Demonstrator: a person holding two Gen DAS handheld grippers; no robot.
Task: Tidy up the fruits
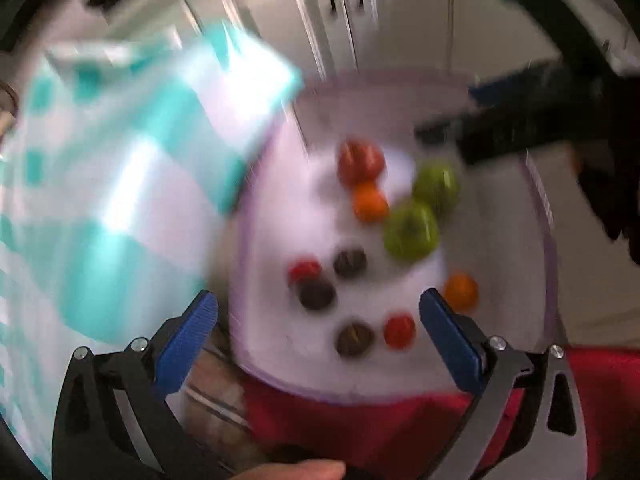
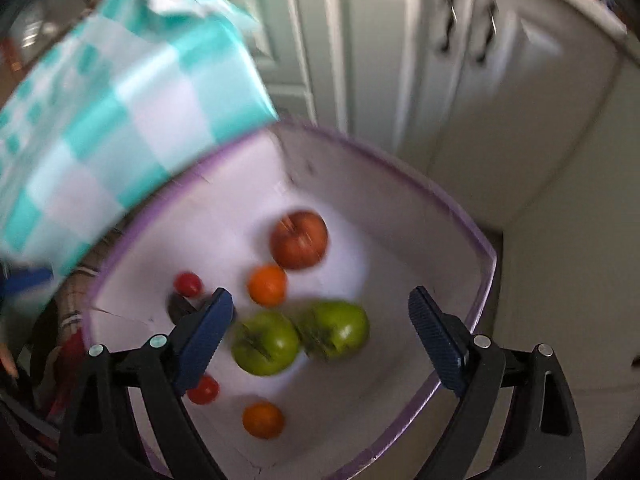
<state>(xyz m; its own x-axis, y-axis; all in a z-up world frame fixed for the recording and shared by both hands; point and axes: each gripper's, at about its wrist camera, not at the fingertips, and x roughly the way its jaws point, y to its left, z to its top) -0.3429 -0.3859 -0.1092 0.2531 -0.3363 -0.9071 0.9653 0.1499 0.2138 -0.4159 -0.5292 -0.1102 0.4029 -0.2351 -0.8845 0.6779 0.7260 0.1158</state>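
Note:
A white box with a purple rim (image 2: pixel 460 208) (image 1: pixel 548 240) holds loose fruit: a red apple (image 2: pixel 299 239) (image 1: pixel 360 162), two green fruits (image 2: pixel 266 342) (image 2: pixel 340 330) (image 1: pixel 410 230), oranges (image 2: pixel 267 285) (image 2: pixel 263 420) (image 1: pixel 370 202), small red fruits (image 2: pixel 188 284) (image 1: pixel 399 331) and dark brown ones (image 1: pixel 354 339). My left gripper (image 1: pixel 318 320) is open and empty above the box's near side. My right gripper (image 2: pixel 320 320) is open and empty above the green fruits. Both views are blurred.
A teal-and-white checked box (image 2: pixel 120 100) (image 1: pixel 120 184) stands left of the fruit box. White cabinet doors (image 2: pixel 400 60) are behind. A red cloth (image 1: pixel 380 428) lies under the box's near edge. The right gripper's dark body (image 1: pixel 540 120) shows at upper right.

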